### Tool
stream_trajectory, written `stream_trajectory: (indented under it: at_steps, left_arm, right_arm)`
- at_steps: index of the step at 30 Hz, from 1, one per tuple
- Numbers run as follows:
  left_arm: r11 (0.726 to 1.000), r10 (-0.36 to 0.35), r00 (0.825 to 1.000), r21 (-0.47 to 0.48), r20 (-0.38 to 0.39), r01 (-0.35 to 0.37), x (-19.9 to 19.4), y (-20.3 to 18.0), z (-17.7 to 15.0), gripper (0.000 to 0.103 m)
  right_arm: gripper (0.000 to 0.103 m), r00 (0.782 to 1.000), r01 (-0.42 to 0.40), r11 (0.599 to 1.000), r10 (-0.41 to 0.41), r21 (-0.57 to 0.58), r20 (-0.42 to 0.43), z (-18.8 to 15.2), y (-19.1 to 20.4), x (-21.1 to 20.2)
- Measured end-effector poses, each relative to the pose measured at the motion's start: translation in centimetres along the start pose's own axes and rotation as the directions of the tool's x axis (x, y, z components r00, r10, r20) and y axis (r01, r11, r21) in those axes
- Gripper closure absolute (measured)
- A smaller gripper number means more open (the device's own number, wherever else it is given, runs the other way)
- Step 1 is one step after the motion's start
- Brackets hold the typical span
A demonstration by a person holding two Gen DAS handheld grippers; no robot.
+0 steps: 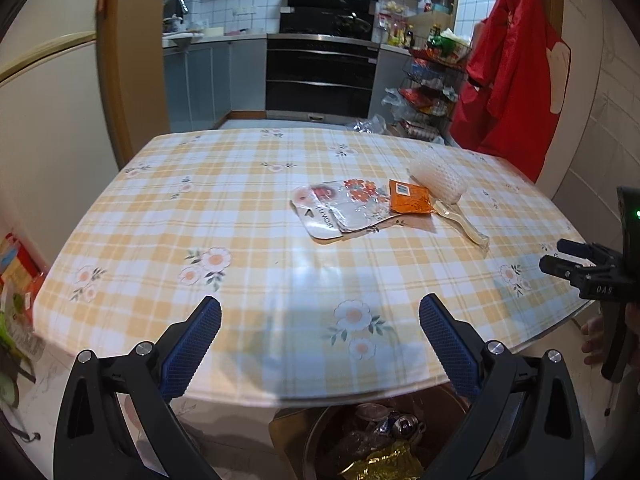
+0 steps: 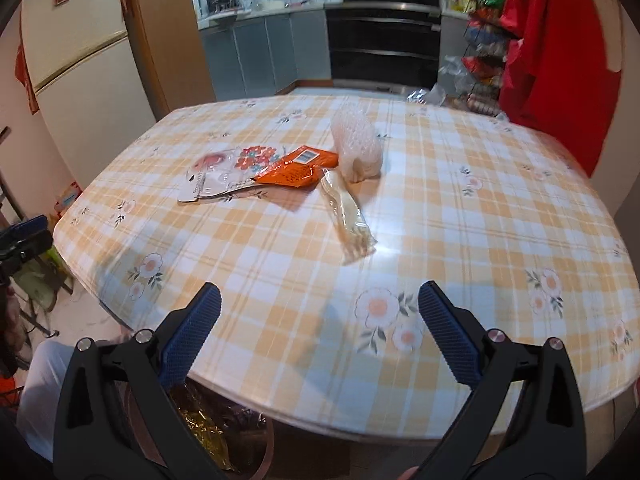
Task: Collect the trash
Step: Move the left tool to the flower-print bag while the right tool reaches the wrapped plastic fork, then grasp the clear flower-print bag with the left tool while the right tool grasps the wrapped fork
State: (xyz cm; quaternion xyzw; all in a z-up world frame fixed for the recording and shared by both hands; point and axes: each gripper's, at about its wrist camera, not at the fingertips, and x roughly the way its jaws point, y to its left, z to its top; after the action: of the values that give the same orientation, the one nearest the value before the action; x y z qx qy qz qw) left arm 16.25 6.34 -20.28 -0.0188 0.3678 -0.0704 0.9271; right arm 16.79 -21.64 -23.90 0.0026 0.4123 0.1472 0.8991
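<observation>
On the checked tablecloth lie a flat clear package with a flower print (image 1: pixel 342 210) (image 2: pixel 228 170), an orange sachet (image 1: pixel 410 197) (image 2: pixel 298 168), a white foam net sleeve (image 1: pixel 438 178) (image 2: pixel 356 146) and a clear wrapped utensil (image 1: pixel 466 226) (image 2: pixel 348 212). A bin (image 1: pixel 320 436) (image 2: pixel 262 454) with gold foil and wrappers stands on the floor under the near table edge. My left gripper (image 1: pixel 320 340) is open above the near edge, empty. My right gripper (image 2: pixel 320 332) is open and empty too, short of the utensil. The right gripper (image 1: pixel 576 264) also shows at the left wrist view's right edge.
The table (image 1: pixel 224 216) (image 2: pixel 480 220) fills the middle of both views. Behind it are a kitchen with an oven (image 1: pixel 320 76), a wire rack of snacks (image 1: pixel 430 92) and a red garment (image 1: pixel 508 80) hanging at the right. A fridge (image 2: pixel 76 68) stands at the left.
</observation>
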Motion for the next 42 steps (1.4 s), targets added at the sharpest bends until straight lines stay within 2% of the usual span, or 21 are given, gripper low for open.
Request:
stream_trajectory:
  at_steps: [4, 6, 8, 9, 10, 12, 16, 19, 23, 25, 26, 27, 30, 33, 34, 36, 42]
  left_arm:
    - [1.0, -0.026, 0.999, -0.001, -0.028, 0.026, 2.9, -0.2, 1.6, 0.006]
    - [0.999, -0.038, 0.999, -0.006, -0.039, 0.038, 4.2, -0.3, 2.4, 0.006]
    - [0.999, -0.046, 0.998, -0.006, -0.047, 0.046, 5.6, -0.3, 3.3, 0.006]
    - [0.999, -0.051, 0.997, -0.004, -0.05, 0.05, 6.2, -0.3, 3.8, 0.006]
    - [0.998, -0.058, 0.997, -0.001, -0.053, 0.058, 7.0, -0.2, 4.2, 0.006]
    - [0.997, -0.073, 0.995, 0.006, -0.062, 0.074, 8.5, -0.2, 5.1, 0.006]
    - [0.994, -0.084, 0.993, 0.06, -0.077, 0.089, 11.3, -0.6, 6.8, 0.007]
    - [0.988, -0.083, 0.991, 0.12, -0.107, 0.096, 13.9, -1.0, 8.1, 0.014]
    - [0.977, -0.137, 0.981, 0.146, -0.141, 0.158, 17.0, -1.0, 9.8, 0.021]
    - [0.963, -0.202, 0.968, 0.149, -0.149, 0.224, 18.5, -1.1, 10.7, 0.022]
    - [0.951, -0.248, 0.957, 0.149, -0.152, 0.27, 19.1, -1.2, 11.2, 0.022]
    - [0.941, -0.273, 0.949, 0.161, -0.16, 0.298, 19.7, -1.4, 11.5, 0.022]
    - [0.9, -0.288, 0.943, 0.288, -0.169, 0.326, 21.1, -2.8, 12.4, 0.022]
    - [0.85, -0.293, 0.919, 0.369, -0.263, 0.377, 23.2, -4.2, 12.5, 0.021]
    - [0.829, -0.275, 0.91, 0.403, -0.311, 0.388, 24.1, -4.7, 12.5, 0.021]
    - [0.795, -0.249, 0.909, 0.466, -0.335, 0.389, 24.9, -5.1, 12.3, 0.021]
    - [0.739, -0.212, 0.907, 0.548, -0.363, 0.392, 26.8, -5.6, 12.3, 0.022]
  right_arm:
    - [0.006, 0.996, 0.065, 0.995, -0.069, -0.08, -0.05, 1.9, -0.3, 2.8]
    - [0.006, 0.995, 0.046, 0.997, -0.051, -0.068, -0.083, 2.7, -0.9, 4.5]
    - [0.007, 0.996, 0.041, 0.998, -0.045, -0.053, -0.077, 3.7, -1.6, 5.9]
    - [0.01, 0.996, 0.045, 0.998, -0.049, -0.054, -0.079, 4.0, -1.9, 6.5]
    - [0.022, 0.995, 0.044, 0.997, -0.049, -0.055, -0.085, 4.4, -2.1, 7.3]
    - [0.033, 0.994, 0.026, 0.999, -0.03, -0.048, -0.105, 5.5, -2.6, 9.1]
    - [0.035, 0.991, 0.007, 0.999, -0.011, -0.037, -0.134, 6.9, -3.0, 12.2]
    - [0.039, 0.987, 0.005, 1.0, -0.009, -0.028, -0.159, 7.3, -3.2, 14.1]
    - [0.055, 0.984, -0.006, 1.0, 0.005, -0.003, -0.181, 7.7, -3.6, 15.5]
    - [0.074, 0.982, -0.013, 1.0, 0.012, -0.007, -0.19, 7.6, -3.5, 15.8]
    - [0.079, 0.98, -0.016, 1.0, 0.013, -0.01, -0.198, 7.6, -3.5, 16.0]
    - [0.08, 0.979, -0.022, 1.0, 0.02, -0.008, -0.203, 7.5, -3.5, 16.1]
    - [0.08, 0.98, -0.024, 1.0, 0.023, -0.001, -0.198, 7.3, -3.4, 15.9]
    - [0.08, 0.98, -0.031, 0.999, 0.032, 0.006, -0.198, 7.0, -3.4, 15.6]
    - [0.08, 0.98, -0.033, 0.999, 0.035, 0.012, -0.198, 6.9, -3.4, 15.5]
    - [0.08, 0.98, -0.037, 0.999, 0.042, 0.029, -0.197, 6.8, -3.7, 15.3]
    - [0.08, 0.979, -0.038, 0.998, 0.049, 0.056, -0.197, 6.1, -4.3, 14.8]
